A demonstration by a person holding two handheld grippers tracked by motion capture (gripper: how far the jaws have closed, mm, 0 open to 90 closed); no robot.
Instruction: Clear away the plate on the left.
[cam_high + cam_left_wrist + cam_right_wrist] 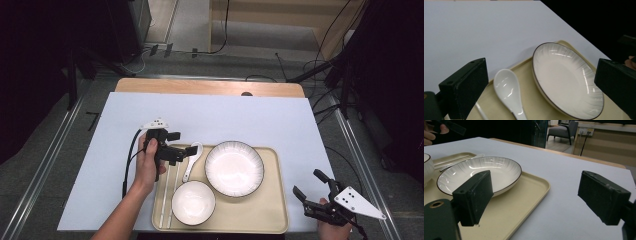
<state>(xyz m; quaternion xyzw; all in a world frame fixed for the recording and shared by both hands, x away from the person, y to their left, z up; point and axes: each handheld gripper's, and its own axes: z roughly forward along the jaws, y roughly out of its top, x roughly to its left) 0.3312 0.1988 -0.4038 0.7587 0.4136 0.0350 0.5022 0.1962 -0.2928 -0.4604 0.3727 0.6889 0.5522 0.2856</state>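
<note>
Left gripper (181, 151) poised over the spoon (192, 159) on the tray (260, 215) — jaws spread, nothing held.

The white spoon lies at the tray's far left corner, bowl end away from the person, just beside the wide striped plate (234, 168) and above the small bowl (193, 202); pale chopsticks (169, 195) run along the tray's left edge. The right gripper (314, 192) hangs off the tray's right end over the white desk (225, 120) — also wide open and empty.
</note>
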